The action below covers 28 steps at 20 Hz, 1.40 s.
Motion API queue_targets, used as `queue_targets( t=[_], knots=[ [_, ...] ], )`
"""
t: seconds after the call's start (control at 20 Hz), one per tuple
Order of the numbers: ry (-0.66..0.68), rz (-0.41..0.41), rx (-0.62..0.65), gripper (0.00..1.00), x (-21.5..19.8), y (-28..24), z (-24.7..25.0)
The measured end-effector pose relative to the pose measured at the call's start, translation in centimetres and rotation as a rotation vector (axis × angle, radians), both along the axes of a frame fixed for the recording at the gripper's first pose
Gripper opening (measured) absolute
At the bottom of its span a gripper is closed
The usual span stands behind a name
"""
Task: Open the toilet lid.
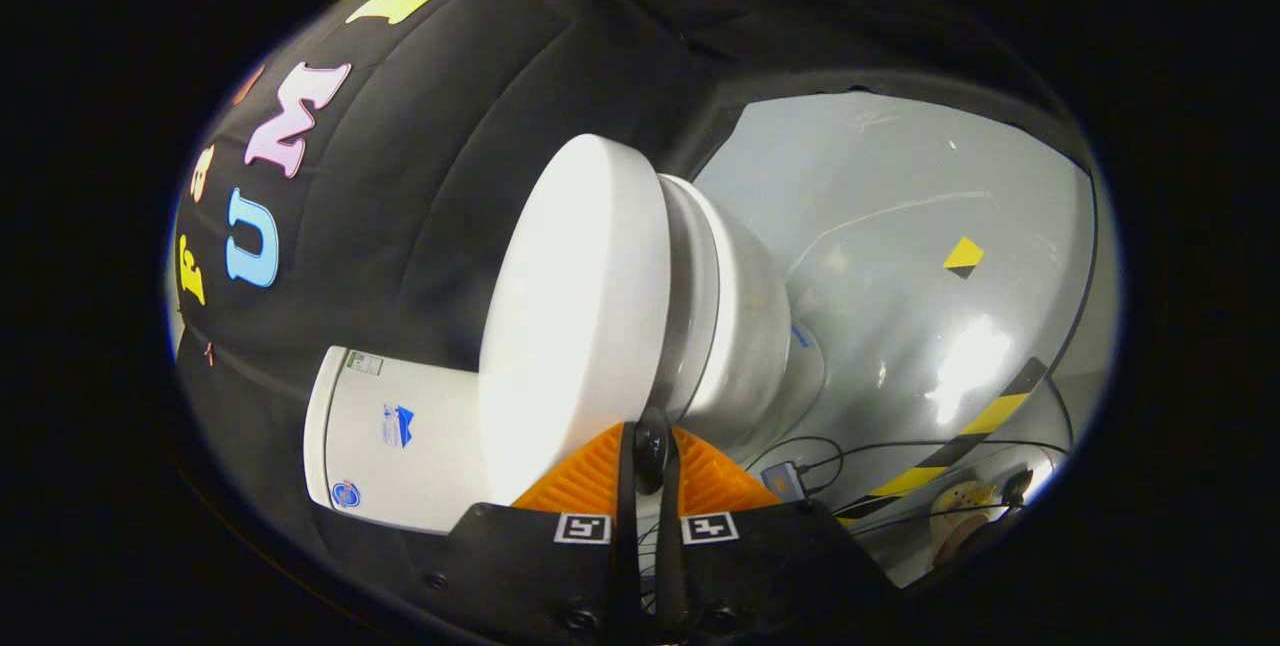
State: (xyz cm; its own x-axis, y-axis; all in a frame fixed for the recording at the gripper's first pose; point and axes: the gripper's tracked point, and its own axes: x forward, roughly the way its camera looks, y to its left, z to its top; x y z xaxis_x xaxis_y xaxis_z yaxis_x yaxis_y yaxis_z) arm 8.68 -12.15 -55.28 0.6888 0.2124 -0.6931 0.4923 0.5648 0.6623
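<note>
From my end the gripper [648,446] looks clenched, fingers together with nothing between them. The toilet [700,326] sits right ahead of the fingers, its lid [580,306] down flat on the seat, so I can't see into the bowl. The tank [400,436] is beside it, cables [870,456] on the floor [900,226].

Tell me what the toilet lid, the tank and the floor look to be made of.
Toilet lid: smooth white, soft sheen, likely moulded plastic. Tank: glossy white, probably glazed ceramic, though the look leaves it open. Floor: pale grey, hard and shiny, mirroring a light; likely painted or coated concrete. The hand-held gripper has its fingers closed together just before the lid's edge, pressing on nothing.
</note>
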Motion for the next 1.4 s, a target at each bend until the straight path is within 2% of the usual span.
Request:
queue_targets(
  t=[0.1,0.4,0.7,1.0,1.4],
  knots=[
    [0.002,0.042,-0.100,0.11,-0.3,0.4,0.9],
    [-0.058,0.177,-0.386,0.11,0.7,2.8,8.9],
    [-0.154,0.279,-0.595,0.11,1.8,8.0,15.8],
    [-0.238,0.349,-0.703,0.11,2.1,13.5,20.1],
    [-0.387,0.483,-0.756,0.11,2.6,22.7,23.9]
  ],
)
